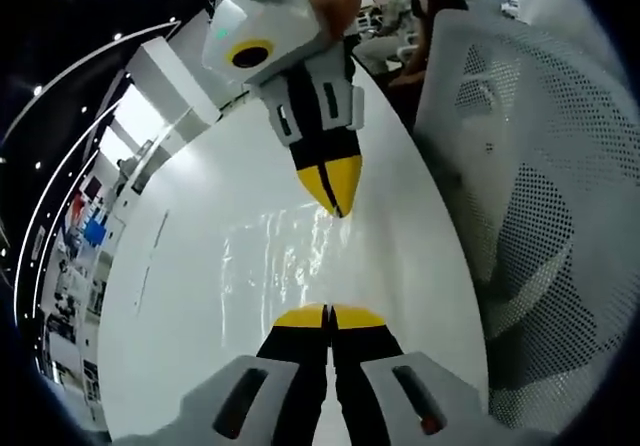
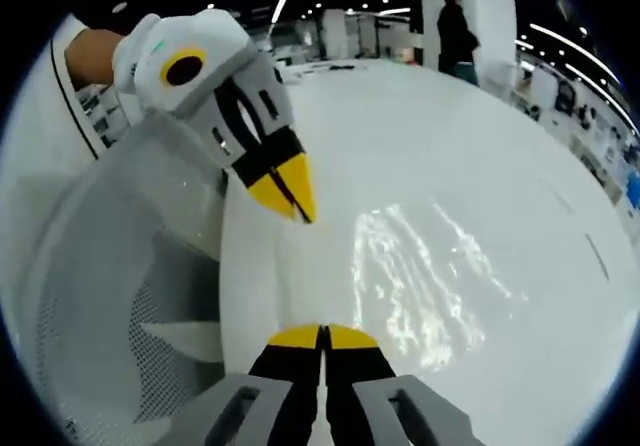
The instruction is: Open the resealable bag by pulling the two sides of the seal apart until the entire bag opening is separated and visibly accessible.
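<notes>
Grippers, two: left gripper (image 1: 329, 313) and right gripper (image 2: 322, 333) both pinched closed on one clear bag (image 1: 275, 256).

Bright overhead strip lights; glare on the clear bag (image 2: 420, 276); fisheye-bent edges

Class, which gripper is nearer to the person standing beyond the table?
Left, probably. The left gripper lies ahead, toward the standing person; the right gripper sits further back.

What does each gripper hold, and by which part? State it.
Both are shut on the clear resealable bag: the left gripper and right gripper each pinch an edge. Which part exactly cannot be told.
</notes>
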### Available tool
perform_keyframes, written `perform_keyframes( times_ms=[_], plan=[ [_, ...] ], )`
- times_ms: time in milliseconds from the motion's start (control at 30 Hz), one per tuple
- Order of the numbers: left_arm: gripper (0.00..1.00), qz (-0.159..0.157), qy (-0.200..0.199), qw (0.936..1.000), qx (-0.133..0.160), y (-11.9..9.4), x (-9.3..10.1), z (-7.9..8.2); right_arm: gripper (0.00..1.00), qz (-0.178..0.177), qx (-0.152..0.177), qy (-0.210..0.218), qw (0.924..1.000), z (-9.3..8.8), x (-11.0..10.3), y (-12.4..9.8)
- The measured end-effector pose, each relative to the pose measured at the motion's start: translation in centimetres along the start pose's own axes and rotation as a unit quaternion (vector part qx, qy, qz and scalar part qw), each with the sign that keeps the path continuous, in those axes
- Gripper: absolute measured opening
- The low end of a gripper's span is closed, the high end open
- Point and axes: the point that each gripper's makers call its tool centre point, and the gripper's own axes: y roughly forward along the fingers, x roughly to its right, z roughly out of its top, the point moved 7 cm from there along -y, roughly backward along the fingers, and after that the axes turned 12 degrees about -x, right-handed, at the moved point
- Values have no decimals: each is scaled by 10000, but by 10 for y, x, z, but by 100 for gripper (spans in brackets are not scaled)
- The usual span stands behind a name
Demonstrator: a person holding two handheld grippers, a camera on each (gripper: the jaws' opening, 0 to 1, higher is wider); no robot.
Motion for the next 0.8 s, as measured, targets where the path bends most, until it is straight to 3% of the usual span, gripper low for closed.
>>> perform_keyframes(
  times_ms=[67,167,300,467,800],
  plan=[
    [2,18,-1,10000,3,-1,0,0,0,16,7,43,10000,0,0,0],
    [15,204,26,9998,56,-3,-4,2,0,-8,8,47,10000,3,1,-1],
    [20,244,-65,9995,193,-6,-6,8,0,6,0,62,10000,6,2,-1],
    [19,329,212,9985,383,-9,-3,22,0,-32,-10,83,10000,9,5,-1],
    [13,128,751,9964,358,0,10,38,0,-94,94,-27,9999,18,7,-6]
  ],
)
